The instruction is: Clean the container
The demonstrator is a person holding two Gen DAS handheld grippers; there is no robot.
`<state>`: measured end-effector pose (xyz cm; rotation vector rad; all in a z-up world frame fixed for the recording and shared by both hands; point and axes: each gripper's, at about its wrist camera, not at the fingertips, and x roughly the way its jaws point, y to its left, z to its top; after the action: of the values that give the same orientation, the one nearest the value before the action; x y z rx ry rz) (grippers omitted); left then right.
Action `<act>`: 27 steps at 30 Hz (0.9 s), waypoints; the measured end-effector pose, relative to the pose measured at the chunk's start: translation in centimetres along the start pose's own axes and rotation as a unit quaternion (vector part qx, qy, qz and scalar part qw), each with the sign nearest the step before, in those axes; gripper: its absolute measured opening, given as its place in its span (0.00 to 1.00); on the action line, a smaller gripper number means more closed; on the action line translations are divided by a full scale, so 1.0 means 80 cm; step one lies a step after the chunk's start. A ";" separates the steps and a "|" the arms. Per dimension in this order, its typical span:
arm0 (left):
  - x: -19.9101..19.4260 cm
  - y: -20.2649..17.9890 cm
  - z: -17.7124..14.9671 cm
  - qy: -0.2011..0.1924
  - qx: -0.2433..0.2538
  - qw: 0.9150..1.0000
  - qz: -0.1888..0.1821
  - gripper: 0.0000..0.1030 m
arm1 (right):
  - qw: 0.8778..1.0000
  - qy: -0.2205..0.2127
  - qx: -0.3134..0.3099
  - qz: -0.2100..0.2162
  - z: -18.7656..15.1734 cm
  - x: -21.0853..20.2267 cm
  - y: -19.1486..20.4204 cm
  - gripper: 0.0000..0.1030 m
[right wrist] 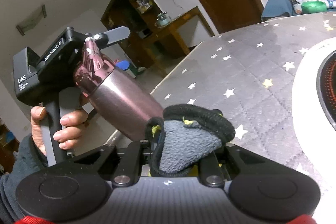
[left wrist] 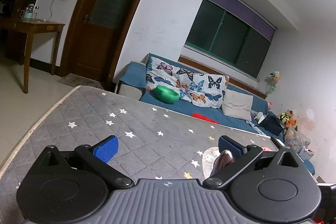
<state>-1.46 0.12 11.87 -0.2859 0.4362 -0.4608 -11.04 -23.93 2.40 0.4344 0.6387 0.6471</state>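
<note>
A shiny pink metal bottle (right wrist: 117, 89) shows in the right wrist view, tilted, its narrow top by the left gripper's fingers (right wrist: 100, 39). In the left wrist view its top (left wrist: 224, 157) lies against the right blue pad (left wrist: 230, 147), while the left blue pad (left wrist: 107, 148) stands far off. The left gripper (left wrist: 168, 147) is open wide. My right gripper (right wrist: 180, 140) is shut on a grey cloth with black trim (right wrist: 184, 135), which touches the bottle's lower end.
A grey star-patterned quilted table cover (left wrist: 126, 119) lies below. A white mat with a dark round dish (right wrist: 327, 85) lies at the right. A blue sofa with butterfly cushions and a green bowl (left wrist: 167, 93) stands behind. A wooden side table (left wrist: 31, 26) stands far left.
</note>
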 end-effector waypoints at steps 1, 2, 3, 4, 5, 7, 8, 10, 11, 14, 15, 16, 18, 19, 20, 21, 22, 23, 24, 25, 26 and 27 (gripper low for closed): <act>-0.001 0.000 0.000 -0.001 -0.001 1.000 -0.001 1.00 | 1.000 -0.002 -0.005 -0.005 0.001 -0.001 0.002 0.16; -0.002 0.001 0.000 -0.002 -0.003 1.000 -0.001 1.00 | 1.000 -0.003 -0.010 -0.011 0.002 -0.001 0.004 0.16; -0.002 0.001 0.000 -0.003 -0.004 1.000 -0.002 1.00 | 1.000 -0.003 -0.013 -0.014 0.003 -0.001 0.006 0.16; -0.003 0.001 0.001 -0.004 -0.004 1.000 -0.001 1.00 | 1.000 -0.003 -0.016 -0.017 0.003 -0.001 0.009 0.16; -0.004 0.002 0.001 -0.006 -0.003 1.000 -0.001 1.00 | 1.000 -0.003 -0.019 -0.020 0.005 0.002 0.011 0.16; -0.004 0.001 0.001 -0.006 -0.001 1.000 -0.002 1.00 | 0.999 -0.002 -0.022 -0.026 0.008 0.008 0.014 0.16; -0.004 0.001 0.001 -0.006 0.000 1.000 -0.002 1.00 | 0.999 -0.002 -0.023 -0.027 0.008 0.009 0.014 0.16; -0.004 0.001 0.001 -0.006 0.000 1.000 -0.002 1.00 | 0.999 0.000 -0.023 -0.028 0.011 0.015 0.016 0.16; -0.004 0.001 0.001 -0.006 0.001 1.000 -0.002 1.00 | 0.999 0.000 -0.024 -0.029 0.012 0.016 0.016 0.16; -0.005 -0.001 0.002 -0.009 0.003 1.000 0.001 1.00 | 0.999 -0.001 -0.032 -0.034 0.019 0.017 0.015 0.16; -0.008 -0.004 0.001 -0.011 0.005 1.000 0.005 1.00 | 0.999 -0.001 -0.035 -0.036 0.020 0.016 0.015 0.16; -0.009 -0.006 0.001 -0.014 0.008 1.000 0.008 1.00 | 0.999 -0.002 -0.036 -0.039 0.021 0.016 0.014 0.16; -0.013 -0.007 0.002 -0.020 0.008 1.000 0.012 1.00 | 0.998 -0.003 -0.036 -0.043 0.023 0.016 0.012 0.16; -0.016 -0.008 0.002 -0.023 0.007 1.000 0.013 1.00 | 0.998 -0.004 -0.035 -0.044 0.024 0.015 0.011 0.16; -0.018 -0.008 0.003 -0.025 0.006 1.000 0.013 1.00 | 0.998 -0.005 -0.033 -0.046 0.024 0.015 0.010 0.16; -0.021 -0.009 0.003 -0.028 0.006 1.000 0.013 1.00 | 0.998 -0.005 -0.031 -0.047 0.026 0.015 0.008 0.16; -0.023 -0.010 0.004 -0.030 0.005 0.999 0.013 1.00 | 0.998 -0.005 -0.029 -0.048 0.027 0.016 0.005 0.16; -0.025 -0.011 0.005 -0.033 0.005 0.999 0.013 1.00 | 0.998 -0.005 -0.027 -0.051 0.028 0.016 0.004 0.16; -0.028 -0.012 0.006 -0.035 0.004 0.999 0.013 1.00 | 0.998 -0.006 -0.025 -0.053 0.028 0.015 0.004 0.16; -0.032 -0.013 0.006 -0.038 0.004 0.999 0.013 1.00 | 0.998 -0.007 -0.024 -0.055 0.030 0.015 0.002 0.16; -0.035 -0.013 0.007 -0.042 0.003 0.999 0.013 1.00 | 0.998 -0.008 -0.022 -0.055 0.031 0.015 0.001 0.16; -0.039 -0.014 0.007 -0.045 0.003 0.999 0.014 1.00 | 0.998 -0.009 -0.020 -0.056 0.031 0.015 0.001 0.16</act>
<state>-4.15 0.74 13.81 -0.2929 0.3498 -0.4195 -8.72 -23.50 3.74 0.3636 0.6266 0.5485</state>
